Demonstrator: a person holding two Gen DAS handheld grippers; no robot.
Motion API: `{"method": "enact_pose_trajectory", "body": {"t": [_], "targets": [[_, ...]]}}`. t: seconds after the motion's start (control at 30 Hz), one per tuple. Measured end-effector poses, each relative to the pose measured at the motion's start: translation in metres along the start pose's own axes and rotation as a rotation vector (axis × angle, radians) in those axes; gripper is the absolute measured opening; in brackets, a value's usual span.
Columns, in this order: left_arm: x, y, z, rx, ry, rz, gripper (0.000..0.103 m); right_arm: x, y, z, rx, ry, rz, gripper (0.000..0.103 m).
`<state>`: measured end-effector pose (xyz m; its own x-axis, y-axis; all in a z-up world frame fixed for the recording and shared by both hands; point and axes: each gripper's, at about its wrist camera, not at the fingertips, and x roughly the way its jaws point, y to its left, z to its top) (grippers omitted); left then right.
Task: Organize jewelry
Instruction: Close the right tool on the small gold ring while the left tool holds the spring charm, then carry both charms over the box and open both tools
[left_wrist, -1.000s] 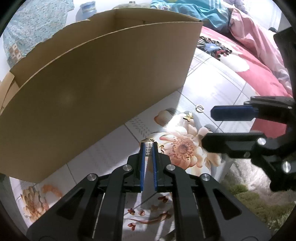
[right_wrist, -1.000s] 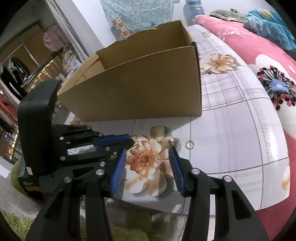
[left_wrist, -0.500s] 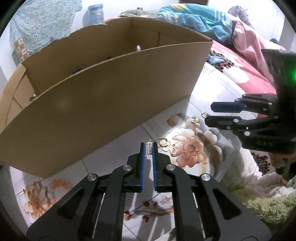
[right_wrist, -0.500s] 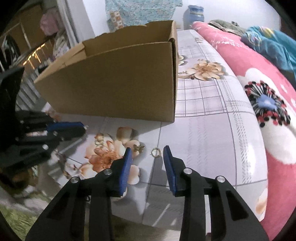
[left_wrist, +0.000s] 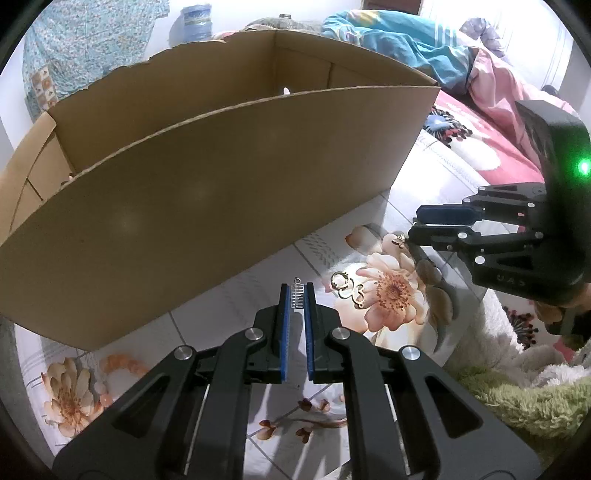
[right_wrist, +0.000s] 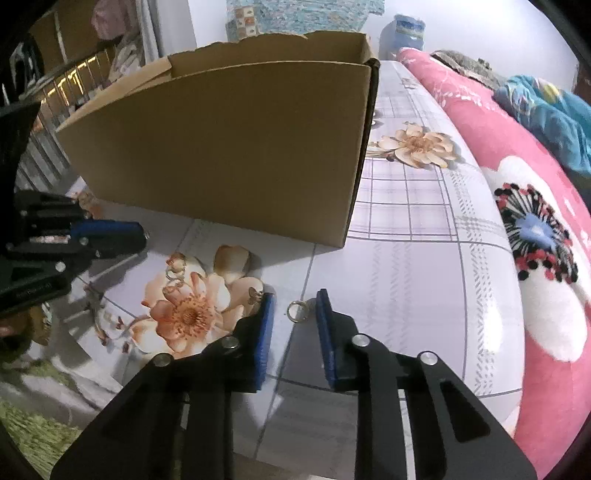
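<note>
Left gripper (left_wrist: 297, 295), bottom centre of its frame, is clamped on a small silver ladder-shaped earring (left_wrist: 297, 296) that pokes out past the blue pads. Just right of it, gold hoop earrings (left_wrist: 346, 289) lie loose on the flower print of the bedsheet (left_wrist: 236, 291). Large open cardboard box (left_wrist: 207, 206) fills the upper left.

Right gripper (right_wrist: 295, 306), bottom centre of its own frame, jaws closing with a small gold ring (right_wrist: 296, 311) lying between them on the sheet; the pads do not touch it. A butterfly-shaped earring (right_wrist: 254, 294) sits just beside the left pad. Pink floral blanket (right_wrist: 546, 229) runs down the right side.
</note>
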<state>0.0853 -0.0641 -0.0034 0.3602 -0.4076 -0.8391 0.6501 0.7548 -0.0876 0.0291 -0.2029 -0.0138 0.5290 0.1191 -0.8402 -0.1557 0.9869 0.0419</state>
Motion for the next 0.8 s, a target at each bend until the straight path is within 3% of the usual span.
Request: {"method": "enact_pose_trajectory", "body": {"t": [0.1, 0.47, 0.63, 0.8], "targets": [[0.000, 0.001, 0.000, 0.000, -0.003, -0.003, 0.006, -0.001, 0.000, 0.001, -0.003, 0.005, 0.005, 0.011], [-0.013, -0.001, -0.001, 0.007, -0.033, -0.010, 0.006, -0.006, -0.004, -0.003, 0.041, -0.015, 0.009, 0.011], [-0.039, -0.003, 0.007, 0.012, -0.100, -0.023, 0.006, -0.037, -0.007, 0.003, 0.066, -0.085, 0.009, 0.011], [-0.078, -0.002, 0.030, 0.023, -0.212, -0.016, 0.006, -0.083, -0.006, 0.028, 0.071, -0.231, 0.049, 0.011]]}}
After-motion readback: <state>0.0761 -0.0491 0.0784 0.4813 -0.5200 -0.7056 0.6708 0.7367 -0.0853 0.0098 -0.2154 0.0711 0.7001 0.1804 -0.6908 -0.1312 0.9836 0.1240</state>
